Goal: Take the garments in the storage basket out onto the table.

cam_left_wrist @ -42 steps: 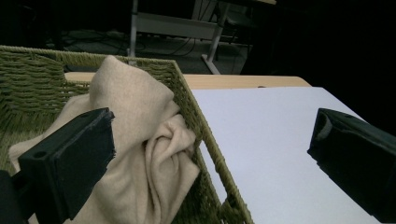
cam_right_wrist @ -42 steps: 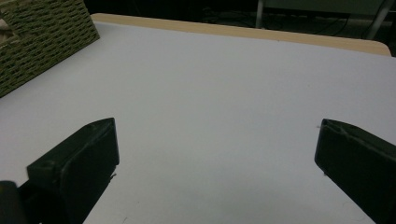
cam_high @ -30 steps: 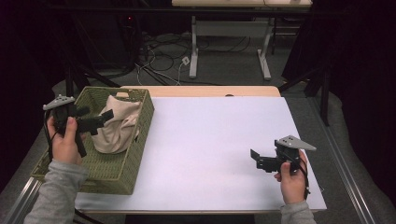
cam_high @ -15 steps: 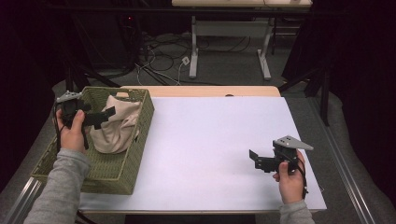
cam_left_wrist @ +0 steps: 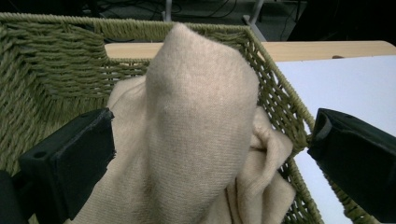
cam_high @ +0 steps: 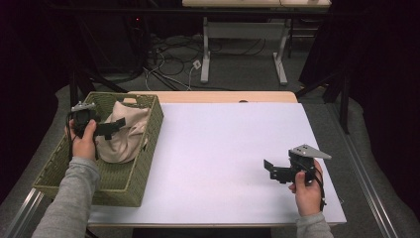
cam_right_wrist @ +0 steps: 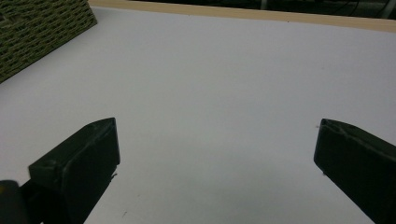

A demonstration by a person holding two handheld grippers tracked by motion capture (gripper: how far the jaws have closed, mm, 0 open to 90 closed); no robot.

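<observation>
Two wide-spread jaws of the left gripper (cam_left_wrist: pixel 210 154) flank the bunched beige knitted cloth (cam_left_wrist: pixel 196 135) in the green woven basket (cam_high: pixel 143 144) — next, I judge, a clamp and lift — right gripper (cam_high: pixel 272 170) open, idle.

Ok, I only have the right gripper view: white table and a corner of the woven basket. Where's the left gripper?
Observer: The left gripper is over the green basket, at the table's left edge, with its jaws wide open.
Operator: Is there anything in that basket?
Observer: Yes, a beige cloth, bunched up, with one fold rising into a hump between the open jaws.
Operator: Has it gripped the cloth?
Observer: No. In the left gripper view both jaws stand apart from the hump, one on each side.
Operator: And my right gripper?
Observer: From the high view, the right gripper is open over the bare white table, near the right front corner, holding nothing.
</observation>
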